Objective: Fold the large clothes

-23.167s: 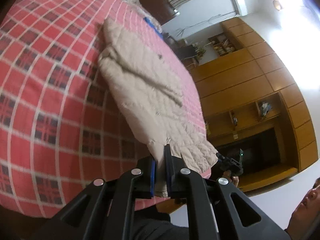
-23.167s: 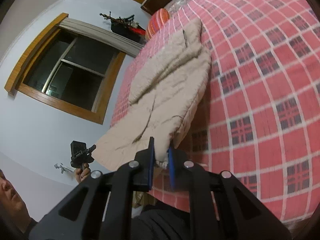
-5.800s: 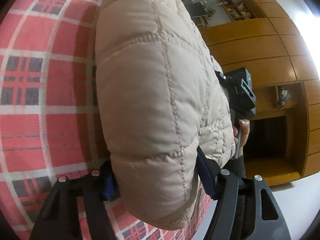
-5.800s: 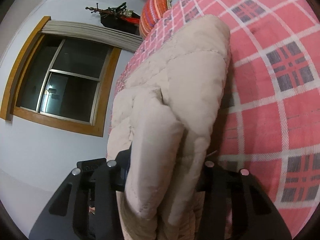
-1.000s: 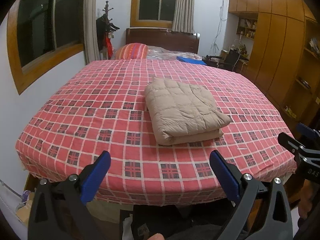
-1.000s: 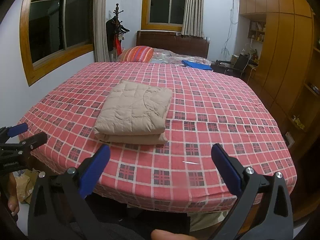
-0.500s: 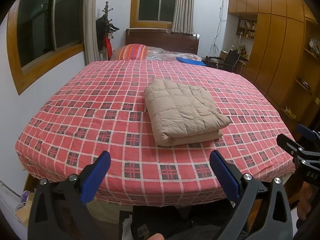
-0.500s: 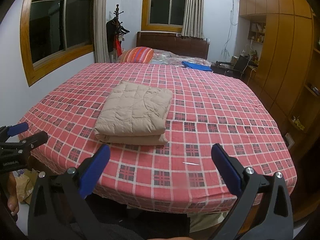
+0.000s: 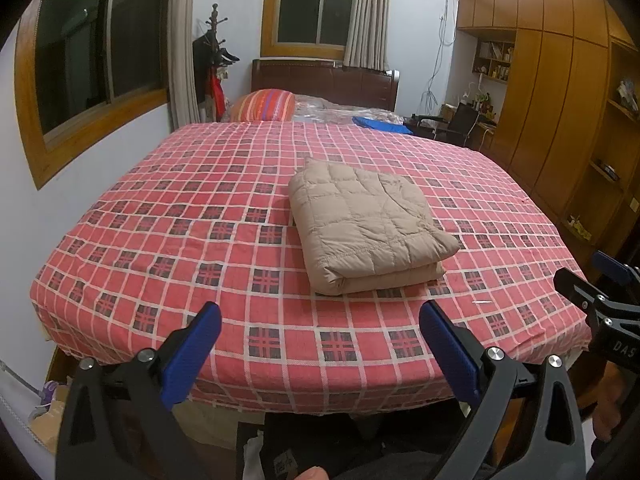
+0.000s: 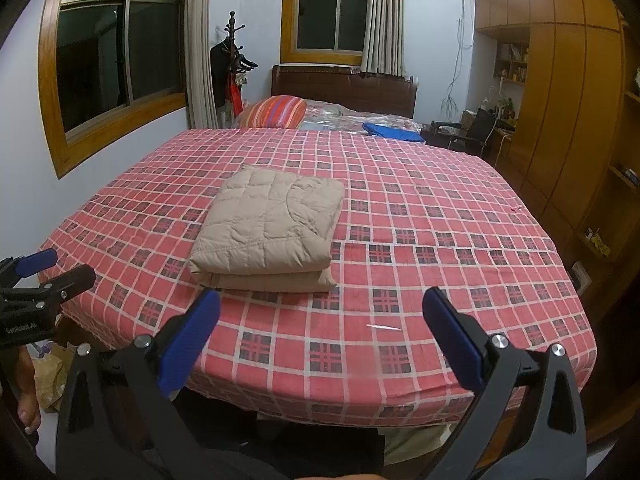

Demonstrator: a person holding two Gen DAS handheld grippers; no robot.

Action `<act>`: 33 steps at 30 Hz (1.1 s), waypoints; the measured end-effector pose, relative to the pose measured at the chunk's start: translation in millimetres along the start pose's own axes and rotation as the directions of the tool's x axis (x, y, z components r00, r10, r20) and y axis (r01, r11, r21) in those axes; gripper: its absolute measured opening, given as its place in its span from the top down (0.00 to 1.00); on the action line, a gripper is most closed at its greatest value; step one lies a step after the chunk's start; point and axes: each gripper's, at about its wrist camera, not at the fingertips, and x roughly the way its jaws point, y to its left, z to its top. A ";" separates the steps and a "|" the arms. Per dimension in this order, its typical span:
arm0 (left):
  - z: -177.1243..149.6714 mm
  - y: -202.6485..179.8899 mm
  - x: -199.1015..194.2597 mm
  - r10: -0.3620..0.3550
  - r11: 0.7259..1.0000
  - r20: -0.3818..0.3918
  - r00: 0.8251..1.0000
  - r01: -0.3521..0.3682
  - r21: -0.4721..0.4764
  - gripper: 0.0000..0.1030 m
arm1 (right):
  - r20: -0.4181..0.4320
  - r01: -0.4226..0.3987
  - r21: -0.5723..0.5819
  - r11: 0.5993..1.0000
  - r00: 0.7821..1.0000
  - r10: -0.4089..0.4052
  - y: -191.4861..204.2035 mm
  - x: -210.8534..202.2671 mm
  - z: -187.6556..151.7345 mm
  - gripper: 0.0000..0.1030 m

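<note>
The beige quilted jacket lies folded in a compact stack on the bed, toward its near edge. The left gripper and right gripper both hang wide and empty, well apart from it. The puffy layers could spring apart if nudged.

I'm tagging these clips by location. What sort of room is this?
A home bedroom, most likely: a large bed with a wooden headboard and striped pillow, a coat rack in the corner, and built-in wooden wardrobes along one wall.
</note>
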 end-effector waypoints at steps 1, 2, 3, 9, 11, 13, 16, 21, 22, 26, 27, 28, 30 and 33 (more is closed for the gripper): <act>0.0 0.0 0.5 0.001 1.000 0.000 1.000 -0.001 0.000 0.04 | -0.001 0.000 0.000 1.000 1.000 0.000 -1.0 0.0 -0.2 0.02; 0.0 0.1 1.0 -0.001 1.000 -0.001 1.000 0.001 -0.003 0.04 | -0.001 -0.001 0.001 1.000 1.000 0.001 -0.7 0.1 -0.2 0.02; -0.3 0.0 0.1 0.000 1.000 -0.001 1.000 0.000 -0.002 0.04 | -0.002 -0.001 0.001 1.000 1.000 0.001 -0.3 0.2 -0.2 0.02; -0.9 -1.0 0.1 0.000 1.000 -0.001 1.000 0.000 -0.003 0.04 | 0.000 0.000 0.003 1.000 1.000 0.000 0.5 0.0 -0.5 0.02; -0.8 -1.2 0.8 -0.001 1.000 -0.003 1.000 0.001 -0.005 0.04 | -0.002 0.000 0.003 1.000 1.000 0.000 -0.1 0.8 -0.6 0.02; -0.9 -1.2 0.6 -0.001 1.000 -0.002 1.000 0.001 -0.002 0.04 | -0.003 0.000 0.003 1.000 1.000 0.000 -0.1 0.7 -0.6 0.02; -1.2 -1.5 0.5 -0.001 1.000 -0.004 1.000 0.001 -0.003 0.04 | -0.004 -0.001 0.003 1.000 1.000 0.001 -0.4 0.9 -0.8 0.02; -2.1 -2.0 0.5 -0.001 1.000 -0.004 1.000 0.001 -0.004 0.04 | -0.004 -0.002 0.003 1.000 1.000 0.002 -0.7 0.7 -0.8 0.02; -2.1 -2.0 0.8 -0.001 1.000 -0.003 1.000 0.001 -0.004 0.04 | -0.003 -0.001 0.002 1.000 1.000 0.001 0.1 0.8 -0.9 0.02; -2.3 -2.2 1.1 0.000 1.000 -0.007 1.000 0.000 -0.005 0.04 | -0.002 0.001 0.004 1.000 1.000 -0.001 0.7 0.8 -1.5 0.02; -2.9 -2.3 0.5 -0.002 1.000 -0.006 1.000 0.002 -0.005 0.04 | -0.003 0.000 0.005 1.000 1.000 0.000 1.7 1.2 -1.4 0.02; -3.0 -2.7 0.4 -0.002 1.000 -0.005 1.000 0.002 -0.005 0.04 | -0.004 -0.001 0.005 1.000 1.000 0.001 0.7 0.9 -1.5 0.02; -3.0 -2.7 0.9 -0.001 1.000 -0.005 1.000 0.001 -0.005 0.04 | -0.003 0.000 0.004 1.000 1.000 0.000 1.9 1.1 -1.4 0.02; -3.2 -2.6 1.0 -0.001 1.000 -0.006 1.000 0.001 -0.005 0.04 | -0.002 0.000 0.004 1.000 1.000 0.000 0.7 0.6 -1.5 0.02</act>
